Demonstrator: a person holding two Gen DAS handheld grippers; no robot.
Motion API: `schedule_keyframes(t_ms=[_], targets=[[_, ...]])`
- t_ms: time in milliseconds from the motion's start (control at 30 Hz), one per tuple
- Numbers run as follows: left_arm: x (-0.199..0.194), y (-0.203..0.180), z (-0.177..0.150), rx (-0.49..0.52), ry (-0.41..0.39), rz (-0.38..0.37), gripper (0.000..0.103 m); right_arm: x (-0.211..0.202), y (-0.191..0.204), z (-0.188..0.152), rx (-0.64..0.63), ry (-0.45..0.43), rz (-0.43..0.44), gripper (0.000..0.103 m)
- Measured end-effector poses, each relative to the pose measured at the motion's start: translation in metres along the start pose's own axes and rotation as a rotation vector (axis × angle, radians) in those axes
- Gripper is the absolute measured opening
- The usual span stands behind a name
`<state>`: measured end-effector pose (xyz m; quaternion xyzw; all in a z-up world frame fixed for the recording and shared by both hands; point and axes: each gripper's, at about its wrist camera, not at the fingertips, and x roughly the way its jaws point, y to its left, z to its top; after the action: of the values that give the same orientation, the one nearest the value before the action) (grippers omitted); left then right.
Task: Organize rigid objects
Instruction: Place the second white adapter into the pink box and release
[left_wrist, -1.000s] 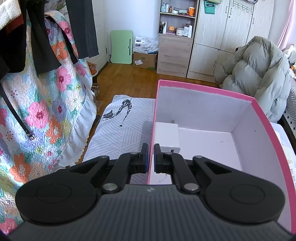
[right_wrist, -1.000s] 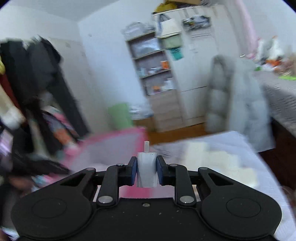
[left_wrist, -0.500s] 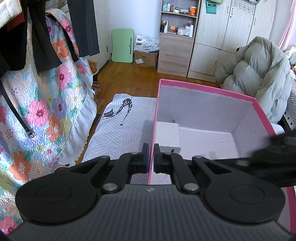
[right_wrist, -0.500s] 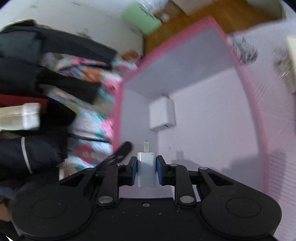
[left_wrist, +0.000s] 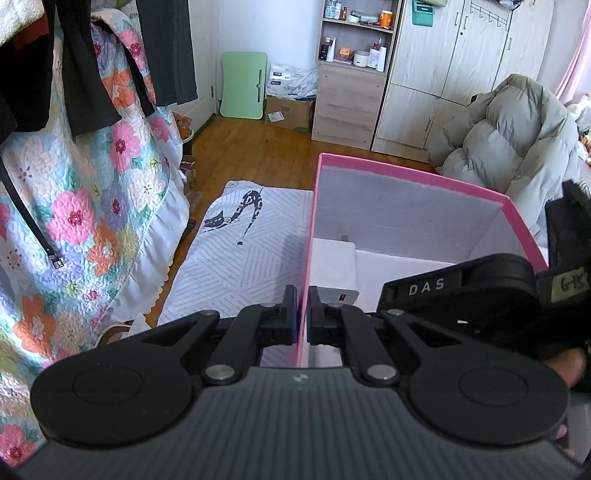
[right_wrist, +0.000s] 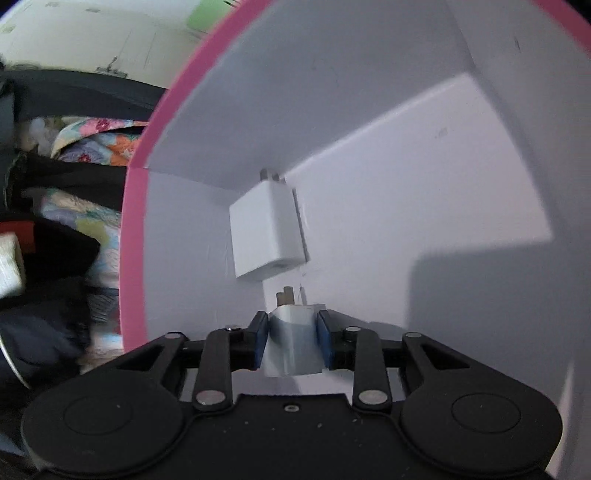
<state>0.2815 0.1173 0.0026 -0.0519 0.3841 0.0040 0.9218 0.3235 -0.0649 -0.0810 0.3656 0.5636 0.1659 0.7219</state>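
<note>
A pink box (left_wrist: 406, 173) with grey-white inner walls stands on a striped mat. My left gripper (left_wrist: 302, 295) is shut on the box's left wall, one finger inside and one outside. A large white charger (left_wrist: 334, 266) lies in the box's far left corner, also seen from the right wrist (right_wrist: 267, 236). My right gripper (right_wrist: 292, 325) reaches down inside the box (right_wrist: 147, 122), just behind that charger. Its jaws are opening, and a small white plug (right_wrist: 293, 343) sits blurred and tilted between the pads, slipping loose. The right tool's black body (left_wrist: 480, 291) crosses over the box's right side.
The striped mat (left_wrist: 251, 251) with a cat print lies left of the box. A floral quilt (left_wrist: 74, 221) and dark clothes hang at the left. A puffy grey coat (left_wrist: 509, 140) sits behind the box. A wooden cabinet (left_wrist: 351, 99) and a green folded table (left_wrist: 242, 85) stand at the back.
My right gripper swung down from above into the box, close behind the large charger, and its jaws spread apart around the small plug. The left gripper stayed put on the wall.
</note>
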Motion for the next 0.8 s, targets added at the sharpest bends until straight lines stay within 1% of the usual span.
schedule_keyframes(t_ms=[33,67,100,167,233,333,367,400,433,500,533,567,667,733,800], targets=[[0.0,0.0,0.0,-0.003,0.001,-0.002,0.004,-0.002,0.004,0.0,-0.029,-0.011,-0.024,0.038],[0.0,0.001,0.0,-0.006,0.002,-0.003,0.004,-0.008,0.009,-0.002,-0.054,-0.034,-0.061,0.047],[0.0,0.002,0.0,-0.01,0.003,-0.005,0.004,-0.014,0.014,-0.003,-0.082,-0.053,-0.079,0.05],[0.0,0.003,0.0,-0.018,0.003,-0.012,0.004,-0.031,0.023,-0.007,-0.146,-0.089,-0.076,0.05],[-0.001,0.002,-0.001,-0.019,0.004,-0.014,0.004,-0.054,0.03,-0.013,-0.204,-0.105,-0.052,0.05],[-0.001,0.002,-0.001,-0.014,0.006,-0.01,0.004,-0.1,0.04,-0.029,-0.313,-0.136,-0.013,0.05],[-0.001,0.002,-0.001,-0.01,0.006,-0.008,0.005,-0.114,0.045,-0.033,-0.368,-0.16,-0.01,0.052],[-0.001,0.001,-0.001,-0.005,0.006,-0.005,0.005,-0.131,0.051,-0.041,-0.457,-0.2,-0.024,0.061],[0.0,0.0,-0.001,0.001,0.006,-0.003,0.005,-0.147,0.056,-0.05,-0.553,-0.242,-0.066,0.065],[-0.001,-0.002,-0.002,0.022,0.006,-0.001,0.006,-0.179,0.056,-0.063,-0.723,-0.306,-0.184,0.066],[-0.001,-0.003,-0.002,0.027,0.006,0.004,0.006,-0.191,0.055,-0.067,-0.771,-0.337,-0.209,0.066],[0.0,-0.005,-0.002,0.035,0.006,0.011,0.006,-0.204,0.051,-0.069,-0.788,-0.358,-0.214,0.066],[-0.002,-0.01,-0.003,0.061,-0.002,0.036,0.006,-0.233,0.027,-0.064,-0.74,-0.361,-0.214,0.066],[-0.004,-0.014,-0.005,0.084,-0.021,0.059,0.006,-0.246,0.005,-0.064,-0.709,-0.375,-0.223,0.066],[-0.006,-0.019,-0.006,0.109,-0.042,0.081,0.005,-0.254,-0.021,-0.068,-0.712,-0.396,-0.209,0.066]])
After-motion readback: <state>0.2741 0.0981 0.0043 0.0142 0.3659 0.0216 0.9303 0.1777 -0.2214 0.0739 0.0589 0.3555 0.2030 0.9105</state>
